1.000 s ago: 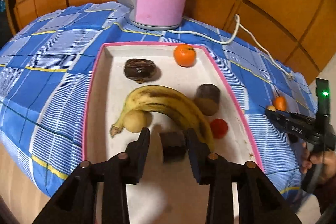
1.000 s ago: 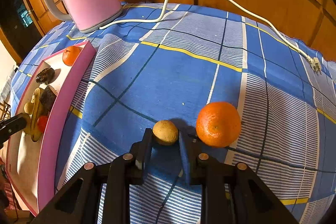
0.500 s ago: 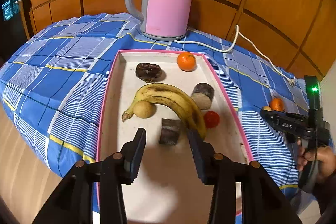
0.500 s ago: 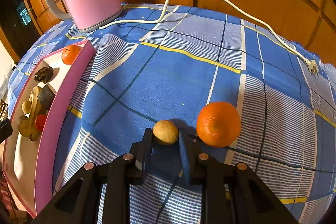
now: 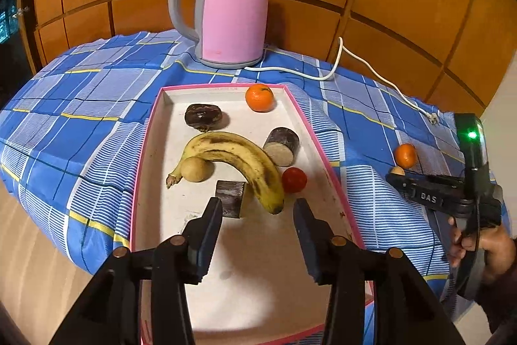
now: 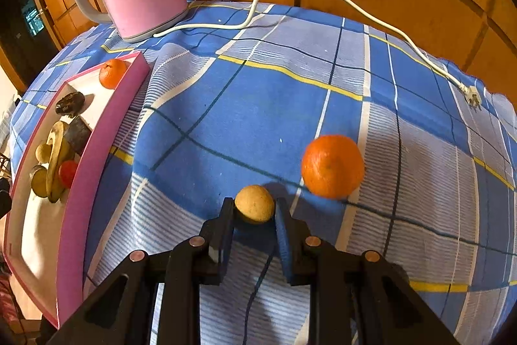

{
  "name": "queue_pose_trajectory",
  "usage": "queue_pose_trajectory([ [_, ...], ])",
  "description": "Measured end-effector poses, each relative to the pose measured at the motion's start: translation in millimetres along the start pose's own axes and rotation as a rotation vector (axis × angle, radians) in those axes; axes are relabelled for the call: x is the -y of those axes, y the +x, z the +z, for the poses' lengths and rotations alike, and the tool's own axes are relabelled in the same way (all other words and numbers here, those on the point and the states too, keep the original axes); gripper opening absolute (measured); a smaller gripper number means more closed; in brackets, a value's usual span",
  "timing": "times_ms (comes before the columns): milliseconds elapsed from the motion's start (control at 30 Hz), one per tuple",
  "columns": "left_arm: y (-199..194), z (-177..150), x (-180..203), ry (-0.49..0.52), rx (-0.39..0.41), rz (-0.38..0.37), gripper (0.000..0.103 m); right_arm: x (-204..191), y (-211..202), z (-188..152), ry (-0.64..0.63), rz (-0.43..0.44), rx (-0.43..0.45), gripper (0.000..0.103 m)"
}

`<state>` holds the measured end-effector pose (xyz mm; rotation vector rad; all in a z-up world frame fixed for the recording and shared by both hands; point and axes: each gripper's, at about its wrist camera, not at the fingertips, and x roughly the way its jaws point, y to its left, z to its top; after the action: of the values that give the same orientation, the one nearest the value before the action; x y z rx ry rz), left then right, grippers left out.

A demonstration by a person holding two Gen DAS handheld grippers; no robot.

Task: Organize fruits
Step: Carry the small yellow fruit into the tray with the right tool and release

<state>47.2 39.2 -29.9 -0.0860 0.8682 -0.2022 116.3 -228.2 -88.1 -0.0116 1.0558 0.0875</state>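
Right gripper (image 6: 254, 210) clamped on a small tan round fruit (image 6: 254, 203), dull matte skin, sitting on the blue checked tablecloth (image 6: 258, 105). Bigger glossy orange (image 6: 332, 165) just beside it, to the right and a bit farther. Only that view catches the grip up close; from the left wrist, just a speck of tan (image 5: 397, 170) past the tool's tip, with a hand (image 5: 484, 244) on its handle.

Left gripper (image 5: 257, 212) hanging over the near end of the pink-rimmed tray (image 5: 310, 131), jaws partly apart and just been opening, nothing pinched. Dark cut chunk (image 5: 231, 196) lying free just past the left finger. Beyond that, a spotty banana (image 5: 239, 157) curving over another tan ball (image 5: 195, 169), red tomato (image 5: 294, 180) on its right. Farther: brown cylinder piece (image 5: 281, 144), dark wrinkly fruit (image 5: 203, 117), small orange in the far corner (image 5: 259, 97). Pink kettle (image 5: 226, 8) at the back, white cord (image 6: 355, 5) trailing right.
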Motion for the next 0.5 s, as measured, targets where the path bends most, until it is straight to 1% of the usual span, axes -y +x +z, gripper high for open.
queue_pose_trajectory([
  [267, 1.5, -2.0, -1.0, -0.006, -0.007, -0.004, 0.047, -6.5, -21.4, -15.3, 0.025, 0.042, 0.037, 0.024],
  [500, 1.4, -3.5, -4.1, -0.017, -0.002, -0.002, 0.051, -24.9, -41.1, -27.9, 0.016, 0.117, 0.061, 0.024],
])
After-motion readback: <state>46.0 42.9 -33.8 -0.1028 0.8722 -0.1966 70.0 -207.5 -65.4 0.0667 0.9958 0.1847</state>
